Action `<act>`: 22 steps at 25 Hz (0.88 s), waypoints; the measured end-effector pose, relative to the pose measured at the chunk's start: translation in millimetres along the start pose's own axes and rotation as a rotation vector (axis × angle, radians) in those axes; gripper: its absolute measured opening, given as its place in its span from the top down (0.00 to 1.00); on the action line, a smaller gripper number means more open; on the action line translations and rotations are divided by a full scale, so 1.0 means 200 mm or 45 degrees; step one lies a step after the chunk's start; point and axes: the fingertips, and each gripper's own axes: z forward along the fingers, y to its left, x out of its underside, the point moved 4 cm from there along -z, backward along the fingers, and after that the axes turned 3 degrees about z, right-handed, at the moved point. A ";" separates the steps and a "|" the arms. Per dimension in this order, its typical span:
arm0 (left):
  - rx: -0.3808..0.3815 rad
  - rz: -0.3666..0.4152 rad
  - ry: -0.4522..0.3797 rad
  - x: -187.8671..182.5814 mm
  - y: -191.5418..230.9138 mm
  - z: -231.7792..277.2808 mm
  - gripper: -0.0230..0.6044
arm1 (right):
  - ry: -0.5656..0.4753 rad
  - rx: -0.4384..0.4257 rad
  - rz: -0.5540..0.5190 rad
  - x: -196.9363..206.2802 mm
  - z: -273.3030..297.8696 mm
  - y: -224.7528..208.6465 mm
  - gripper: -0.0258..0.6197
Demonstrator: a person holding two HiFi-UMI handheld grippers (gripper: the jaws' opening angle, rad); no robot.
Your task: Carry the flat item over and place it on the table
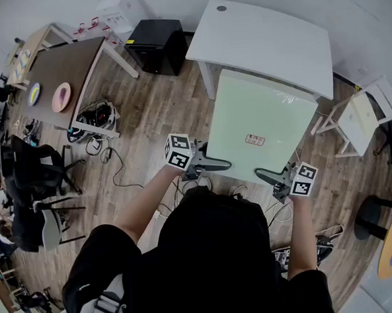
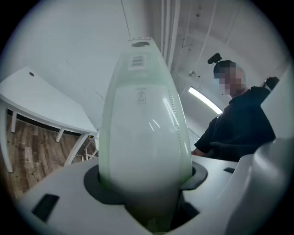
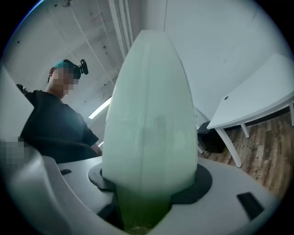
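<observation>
The fingers of our left gripper stand wide and clamp the near left corner of the board. Those of our right gripper stand just as wide on the near right corner. In both gripper views the pale green board fills the whole gap between the jaws and runs straight away from them. Both grippers point level.

We hold the board flat in the air in front of us, above the wooden floor. A small label sits on its top face, near our edge. In the head view the far edge overlaps the near edge of the white table; we cannot tell whether the two touch.

The table top is bare but for a small dark spot near its far corner. Left of the table a black box stands on the floor. Farther left is a brown table bearing two round plates, with cables lying beside it. To the right of the board stands a small white stool, close by it.
</observation>
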 end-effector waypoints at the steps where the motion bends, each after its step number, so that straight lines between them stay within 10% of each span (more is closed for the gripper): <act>1: -0.004 0.003 -0.002 0.01 -0.01 0.00 0.49 | 0.003 -0.004 -0.003 0.01 0.00 0.01 0.48; 22: -0.233 -0.049 -0.261 0.25 -0.13 -0.09 0.49 | 0.211 -0.217 0.013 0.09 0.11 -0.02 0.48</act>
